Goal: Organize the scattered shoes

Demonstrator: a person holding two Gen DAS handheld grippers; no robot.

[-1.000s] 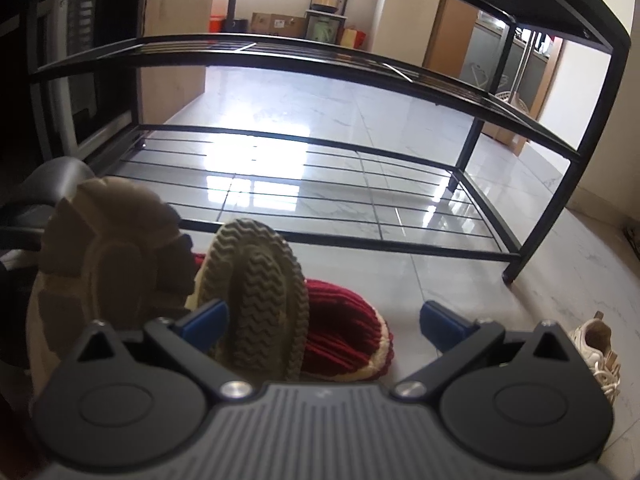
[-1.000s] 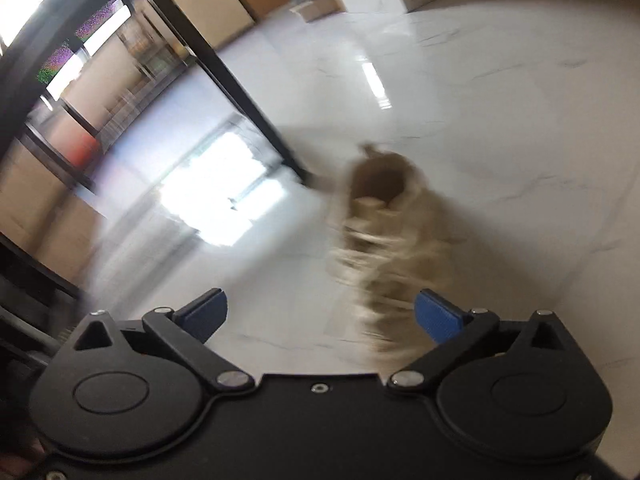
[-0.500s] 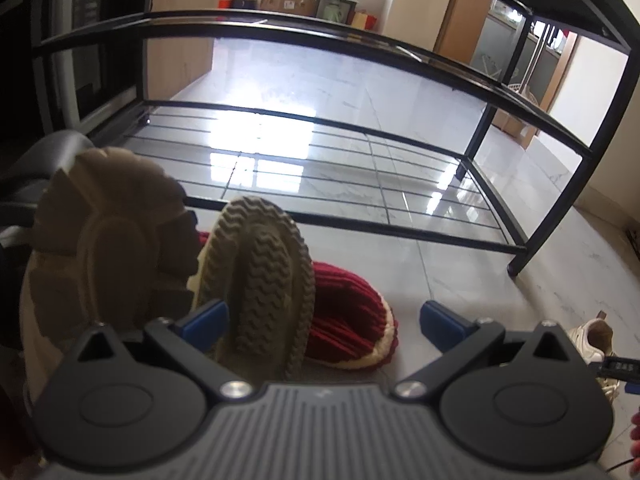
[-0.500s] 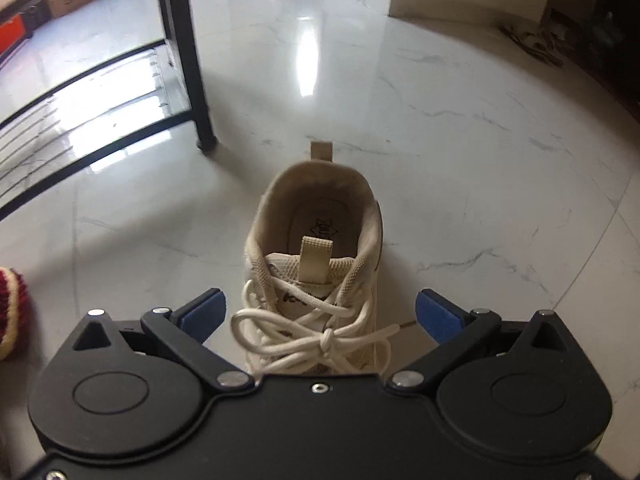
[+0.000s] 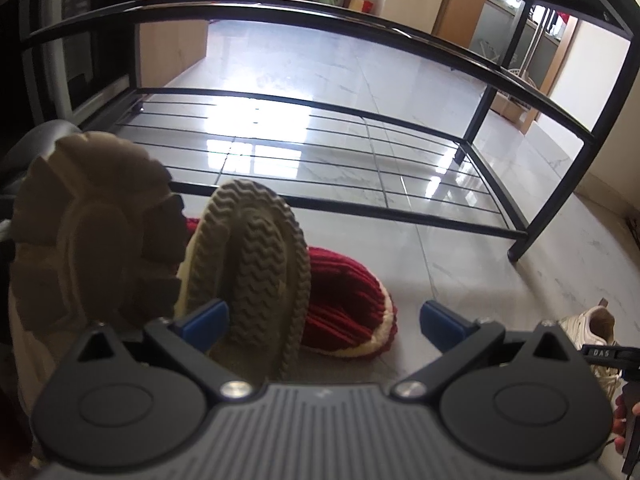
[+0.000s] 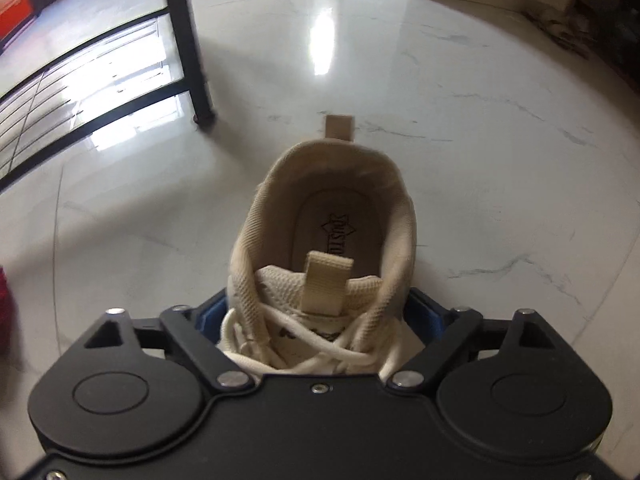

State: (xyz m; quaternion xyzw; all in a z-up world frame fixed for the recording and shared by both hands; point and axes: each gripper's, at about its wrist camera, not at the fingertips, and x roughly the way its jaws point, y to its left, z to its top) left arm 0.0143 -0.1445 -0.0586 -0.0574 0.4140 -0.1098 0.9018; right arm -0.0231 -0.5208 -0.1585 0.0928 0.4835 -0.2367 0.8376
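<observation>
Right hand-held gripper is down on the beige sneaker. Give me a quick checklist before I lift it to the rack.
1. Beige lace-up mesh sneaker sits between the pads of the right hand-held gripper: ok.
2. Grip complete: not ok; the jaws are closing, and firm pad contact cannot be confirmed.
3. Sneaker upright on the white marble floor: ok.
4. Laces clear of the pads: cannot tell; they bunch close to the gripper body.
5. Bottom wire shelf of the black metal shoe rack free: ok, no shoes seen on it.
6. Left hand-held gripper free: ok; open over the red knitted slipper, gripping nothing.
</observation>
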